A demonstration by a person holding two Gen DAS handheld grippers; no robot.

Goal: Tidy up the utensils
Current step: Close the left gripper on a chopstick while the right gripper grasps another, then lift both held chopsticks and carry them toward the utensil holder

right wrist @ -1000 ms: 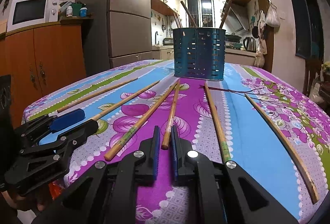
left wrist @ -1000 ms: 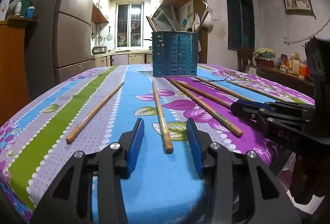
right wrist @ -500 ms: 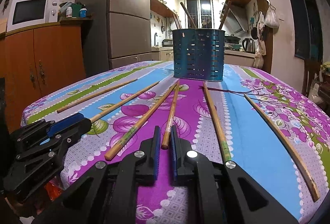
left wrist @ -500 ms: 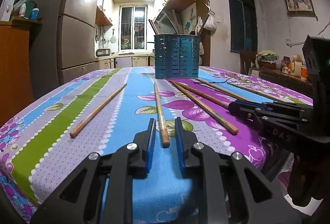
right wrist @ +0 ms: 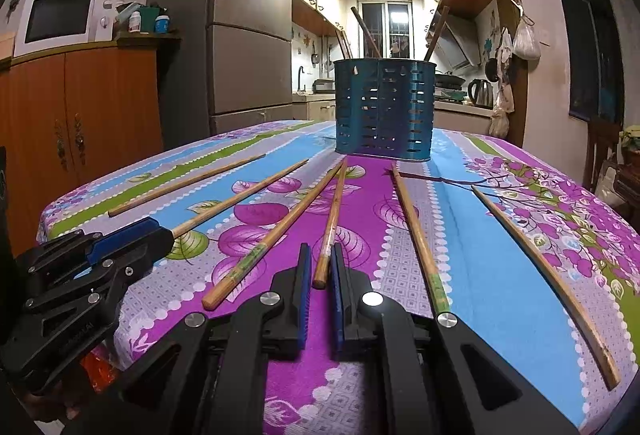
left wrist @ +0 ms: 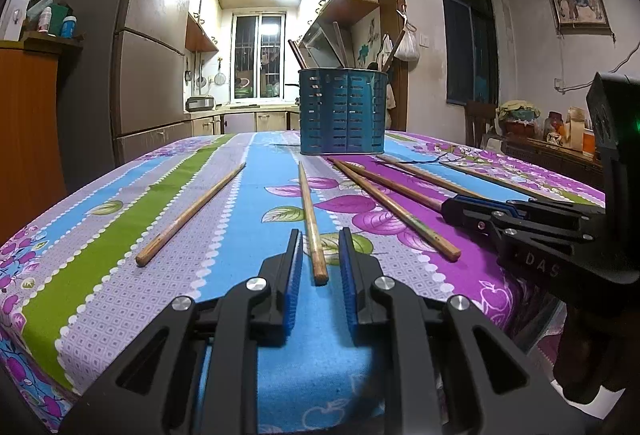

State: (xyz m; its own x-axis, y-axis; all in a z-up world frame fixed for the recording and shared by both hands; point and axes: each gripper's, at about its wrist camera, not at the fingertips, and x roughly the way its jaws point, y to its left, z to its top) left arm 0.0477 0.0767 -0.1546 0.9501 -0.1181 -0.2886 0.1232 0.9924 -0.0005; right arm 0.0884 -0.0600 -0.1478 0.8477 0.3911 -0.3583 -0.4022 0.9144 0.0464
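The utensil holder (left wrist: 343, 113) walls conceal the lower lengths of its chopsticks (left wrist: 297, 53). Frame edges crop both tool bodies.

A home dining room opening onto a kitchen. A tall fridge (right wrist: 252, 35), a microwave (right wrist: 64, 19) on a wooden cabinet (right wrist: 80, 115), and a flowered tablecloth (left wrist: 120, 235) show it. A framed picture (left wrist: 576, 5) hangs on the wall.

left gripper (left wrist: 319, 267) fingers narrowed around the chopstick (left wrist: 311, 221).

Utensil holder (right wrist: 384, 111) at table's (right wrist: 500, 267) far end, chopsticks (right wrist: 420, 239) fanned before it, fridge (right wrist: 248, 23) behind left
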